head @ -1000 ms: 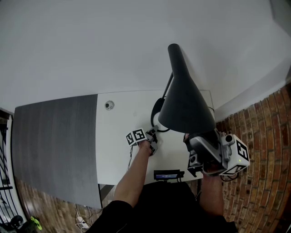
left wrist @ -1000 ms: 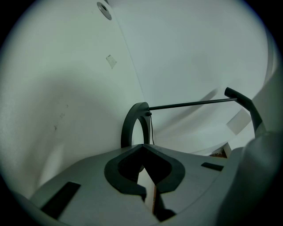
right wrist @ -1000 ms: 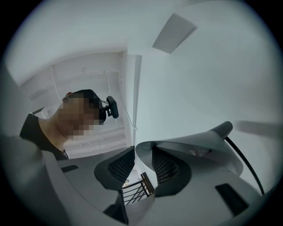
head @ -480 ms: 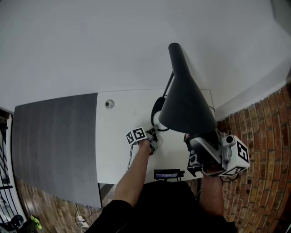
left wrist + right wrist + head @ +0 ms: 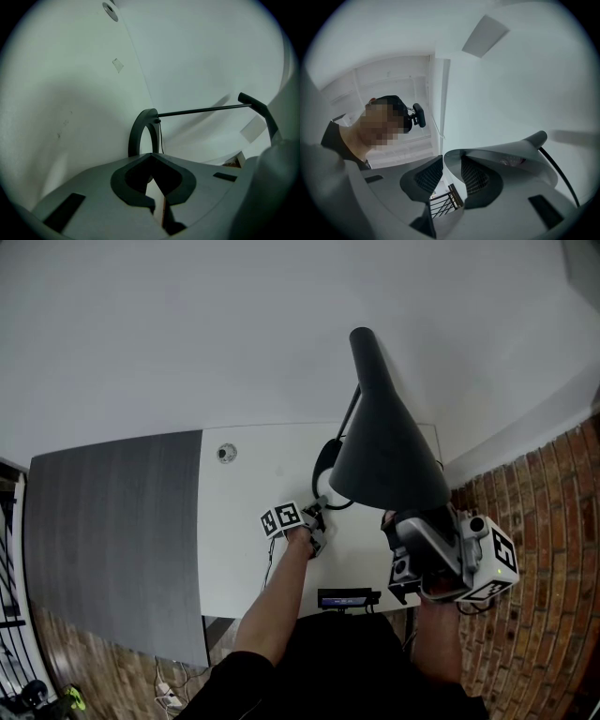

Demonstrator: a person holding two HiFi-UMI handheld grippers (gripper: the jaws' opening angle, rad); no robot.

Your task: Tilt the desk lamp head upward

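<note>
Lamp head [image 5: 384,456]: dark cone over right end of white desk [image 5: 244,521]; rim shifted slightly since a second ago, so upward tilt judged barely begun; right gripper [image 5: 452,163]: jaws clamped on that rim; left gripper [image 5: 150,158]: tips together, empty, at base ring [image 5: 137,133].

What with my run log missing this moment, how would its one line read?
right tool: shut on dark grey conical lamp shade rim | left tool: shut, tips by black ring-shaped lamp base
</note>
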